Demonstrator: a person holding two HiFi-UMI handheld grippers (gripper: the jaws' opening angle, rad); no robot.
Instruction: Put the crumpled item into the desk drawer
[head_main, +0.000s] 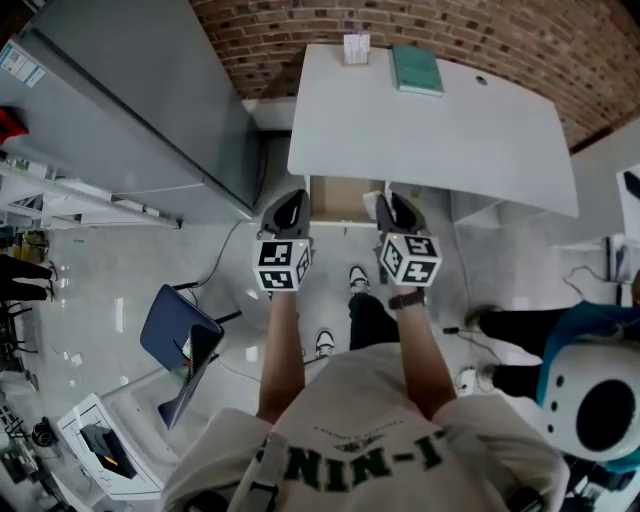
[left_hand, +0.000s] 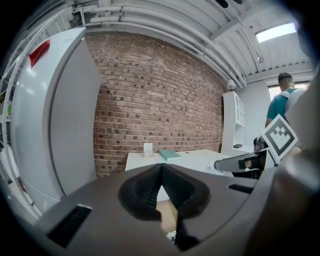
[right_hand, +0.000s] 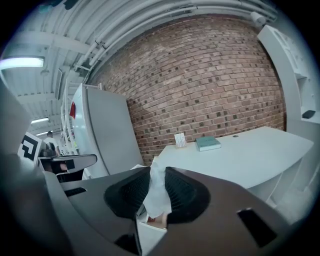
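A white crumpled tissue (right_hand: 157, 192) is pinched between the dark pads of my right gripper (right_hand: 157, 172) and sticks up past their tips. In the head view the right gripper (head_main: 396, 207) hangs over the right end of the open desk drawer (head_main: 335, 198), whose brown inside shows under the white desk (head_main: 450, 130). My left gripper (head_main: 289, 207) is held level with it at the drawer's left end. In its own view the left gripper (left_hand: 161, 168) has its pads meeting at the tips with nothing between them. The drawer's brown bottom (left_hand: 168, 214) shows below them.
A tall grey cabinet (head_main: 150, 100) stands left of the desk against a brick wall (head_main: 300, 25). A teal book (head_main: 416, 70) and a small white box (head_main: 356, 48) lie at the desk's far edge. A blue chair (head_main: 180, 340) stands at lower left. Another person (head_main: 590, 400) is close on the right.
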